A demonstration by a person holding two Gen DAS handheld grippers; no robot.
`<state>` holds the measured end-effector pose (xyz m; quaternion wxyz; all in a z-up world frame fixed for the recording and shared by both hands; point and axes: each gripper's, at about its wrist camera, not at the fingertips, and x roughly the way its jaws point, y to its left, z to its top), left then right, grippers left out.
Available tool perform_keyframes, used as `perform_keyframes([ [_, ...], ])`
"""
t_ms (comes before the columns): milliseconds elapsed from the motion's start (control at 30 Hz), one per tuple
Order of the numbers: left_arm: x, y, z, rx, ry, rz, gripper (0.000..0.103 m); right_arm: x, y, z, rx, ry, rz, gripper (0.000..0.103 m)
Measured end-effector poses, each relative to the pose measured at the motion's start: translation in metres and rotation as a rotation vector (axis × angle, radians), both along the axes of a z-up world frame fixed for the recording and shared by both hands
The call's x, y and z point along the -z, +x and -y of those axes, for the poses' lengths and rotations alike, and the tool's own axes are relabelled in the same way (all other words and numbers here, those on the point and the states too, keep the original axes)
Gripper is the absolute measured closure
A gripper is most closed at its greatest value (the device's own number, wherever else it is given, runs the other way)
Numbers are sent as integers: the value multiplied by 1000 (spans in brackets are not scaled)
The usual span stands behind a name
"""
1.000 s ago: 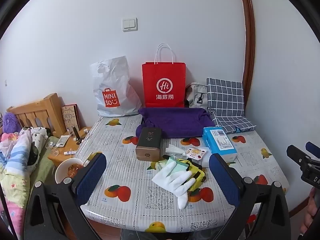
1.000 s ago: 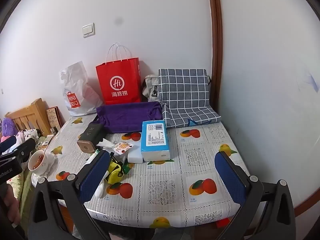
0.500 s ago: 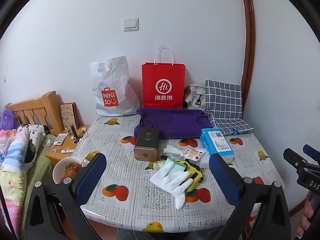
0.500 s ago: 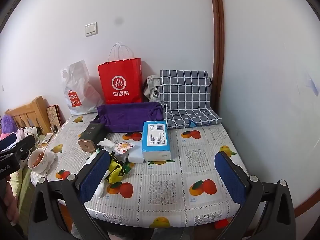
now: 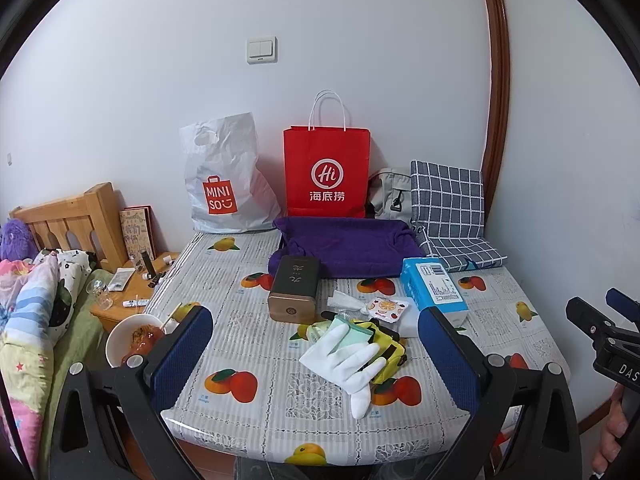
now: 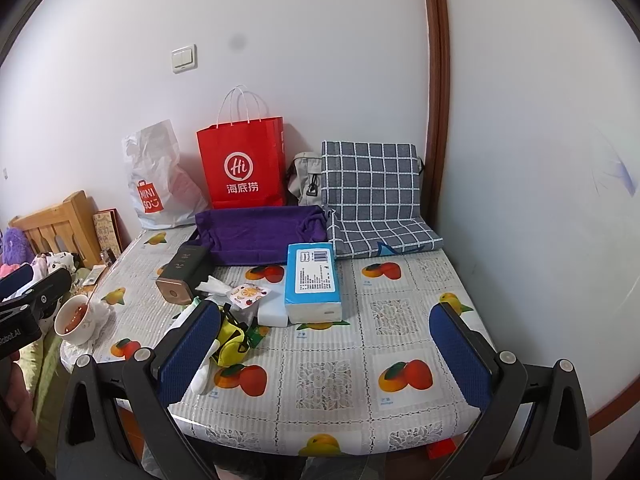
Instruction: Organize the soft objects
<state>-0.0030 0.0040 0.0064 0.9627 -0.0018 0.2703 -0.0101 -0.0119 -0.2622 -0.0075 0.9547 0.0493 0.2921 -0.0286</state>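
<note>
Each gripper, the left gripper [image 5: 316,356] and the right gripper [image 6: 324,350], has a black plastic frame with triangular cut-outs and round silver screws at the joints. Both carry two flat rectangular finger pads [image 5: 182,356] faced in textured dark blue. The black body of the other gripper [image 5: 608,344] carries white lettering, only partly readable.

A red paper shopping bag [image 5: 326,172] stands at the table's 12 o'clock edge, a white plastic bag [image 5: 224,184] beside it at 11. A white bowl of food [image 5: 132,340] sits at 9 o'clock.
</note>
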Motion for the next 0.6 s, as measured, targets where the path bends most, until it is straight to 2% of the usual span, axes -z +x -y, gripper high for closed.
perform_keyframes([
  [600,1,0,0,0,1,0,0,-1,0,-1,-1,-2,2,0],
])
